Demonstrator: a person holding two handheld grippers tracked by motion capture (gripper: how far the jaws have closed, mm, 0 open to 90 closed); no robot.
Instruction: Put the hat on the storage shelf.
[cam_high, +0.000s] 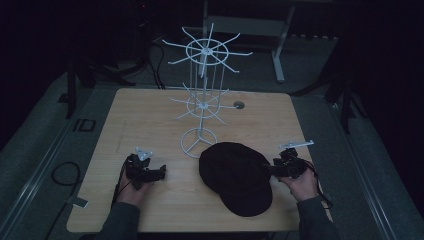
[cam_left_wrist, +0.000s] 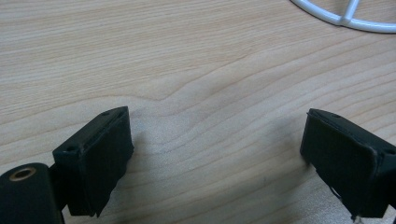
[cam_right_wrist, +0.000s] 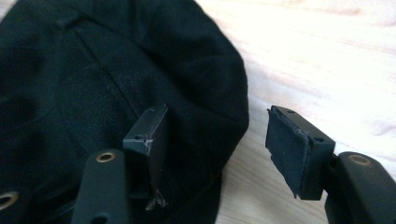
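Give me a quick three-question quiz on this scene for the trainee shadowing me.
1. True or false: the right tongs are clamped on the black cap.
2. Which stands behind the cap: A) the white wire rack, B) a bowl, C) a box?
3. What lies between the open left tongs?

Key
1. False: the jaws stand open, one over the cap's edge, the other over the table.
2. A.
3. Bare wooden table.
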